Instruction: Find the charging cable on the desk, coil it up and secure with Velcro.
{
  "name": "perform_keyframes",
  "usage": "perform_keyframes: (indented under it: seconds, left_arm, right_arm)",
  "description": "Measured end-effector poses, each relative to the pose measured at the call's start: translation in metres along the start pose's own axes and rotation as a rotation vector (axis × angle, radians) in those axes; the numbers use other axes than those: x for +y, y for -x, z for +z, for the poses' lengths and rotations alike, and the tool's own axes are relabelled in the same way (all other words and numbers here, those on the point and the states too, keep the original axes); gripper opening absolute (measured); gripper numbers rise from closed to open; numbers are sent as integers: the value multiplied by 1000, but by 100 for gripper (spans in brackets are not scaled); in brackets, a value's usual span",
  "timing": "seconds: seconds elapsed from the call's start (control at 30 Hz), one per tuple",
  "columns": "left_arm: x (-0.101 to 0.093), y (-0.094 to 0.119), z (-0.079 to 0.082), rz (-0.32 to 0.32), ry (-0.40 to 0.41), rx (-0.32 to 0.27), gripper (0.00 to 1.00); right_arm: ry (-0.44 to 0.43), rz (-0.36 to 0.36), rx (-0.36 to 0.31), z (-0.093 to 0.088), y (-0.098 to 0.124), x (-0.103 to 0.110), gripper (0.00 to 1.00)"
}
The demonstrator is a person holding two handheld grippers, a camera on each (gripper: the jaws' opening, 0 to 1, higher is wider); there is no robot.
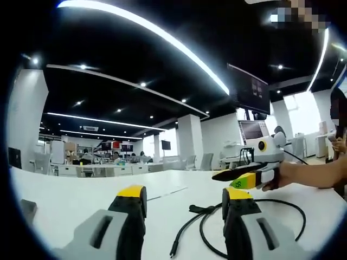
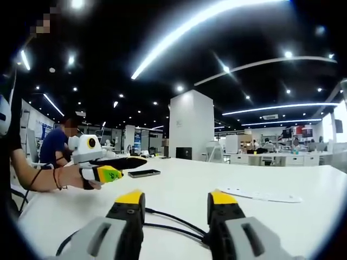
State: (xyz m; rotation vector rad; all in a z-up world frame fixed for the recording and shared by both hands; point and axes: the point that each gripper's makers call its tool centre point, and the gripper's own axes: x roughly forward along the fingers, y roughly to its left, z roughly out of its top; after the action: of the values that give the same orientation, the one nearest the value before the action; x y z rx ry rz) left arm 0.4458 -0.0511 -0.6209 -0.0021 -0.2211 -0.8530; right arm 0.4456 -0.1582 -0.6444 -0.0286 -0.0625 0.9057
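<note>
Left gripper (image 1: 184, 203): jaws spread wide, empty, above the desk (image 1: 65, 200). The black cable (image 1: 203, 230) lies loose on the desk, passing under and around its right jaw; contact cannot be determined.

Right gripper (image 2: 176, 203): jaws spread wide, empty. The cable (image 2: 168, 222) runs across the desk (image 2: 271, 184) between them. A phone (image 2: 143, 173) lies farther back.

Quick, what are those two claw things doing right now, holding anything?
Left gripper: open, holding nothing, above the black charging cable on the white desk.
Right gripper: open, holding nothing, the cable running between its jaws.
</note>
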Motion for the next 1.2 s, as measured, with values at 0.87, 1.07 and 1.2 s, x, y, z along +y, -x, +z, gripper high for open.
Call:
perform_keyframes:
  seconds: [0.87,1.07,1.2]
  left_arm:
    - [-1,2,2,-1,1,2,56]
    - [-2,1,1,-4,-2,2,56]
    - [-3,2,1,-9,-3,0,57]
  right_arm:
    - [-6,1,-1,2,0,2,47]
    - [-7,7,-3,2,0,3,47]
    - [-11,15,-6,2,2,3,47]
